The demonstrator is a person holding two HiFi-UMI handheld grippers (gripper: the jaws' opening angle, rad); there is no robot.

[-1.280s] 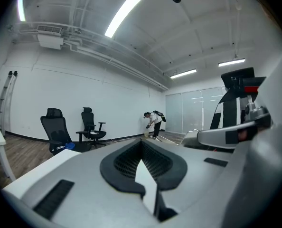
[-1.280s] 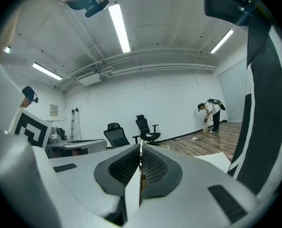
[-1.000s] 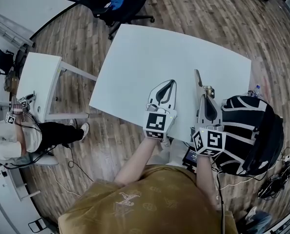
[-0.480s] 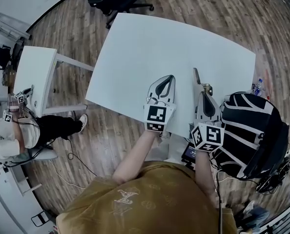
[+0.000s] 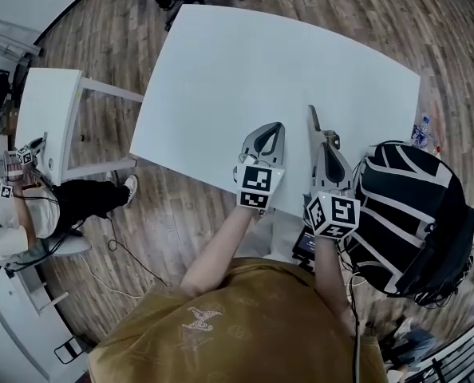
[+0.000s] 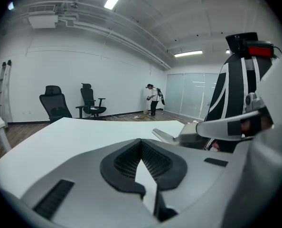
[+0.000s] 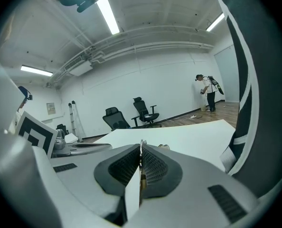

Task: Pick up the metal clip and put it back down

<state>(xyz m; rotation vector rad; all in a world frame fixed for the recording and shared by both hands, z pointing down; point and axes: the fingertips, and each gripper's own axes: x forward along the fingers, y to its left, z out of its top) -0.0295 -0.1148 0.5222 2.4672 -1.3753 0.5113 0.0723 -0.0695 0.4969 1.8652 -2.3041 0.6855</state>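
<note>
Metal clip (image 5: 314, 126), clenched edge-on in right tool (image 5: 327, 146) at lower centre-right of head view, over near edge of white tabletop (image 5: 245, 62); left tool (image 5: 274, 130) just beside, frame-left of it, jaws pressed together on nothing.

Office room with a white table on a wood floor

A large white table (image 5: 245, 70) fills the upper middle of the head view, on a wood plank floor (image 5: 165, 238). At lower right a black bag with white stripes (image 5: 404, 206) sits just beside the table's edge, with a small bottle (image 5: 419, 132) on the floor above it. At left stands a smaller white table (image 5: 49, 122), and below it a seated person (image 5: 13, 234). In the left gripper view, two black office chairs (image 6: 55, 103) stand against the far white wall at left, and a standing person (image 6: 153, 99) is beside a glass partition (image 6: 188, 94) at right of centre.
</note>
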